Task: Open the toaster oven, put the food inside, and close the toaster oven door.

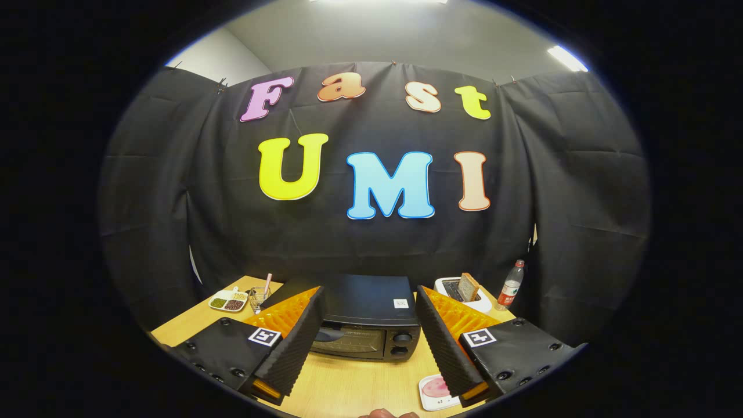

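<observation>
— What do we see, from the left?
— Our tongs stand wide apart, holding nothing. Between them, beyond, the toaster oven sits on the desk, its door closed.
— And right?
— A pink plate, partly hidden by one finger.

The toaster oven door's left part hides behind the left finger; at five o'clock the right finger covers part of the plate.
</observation>
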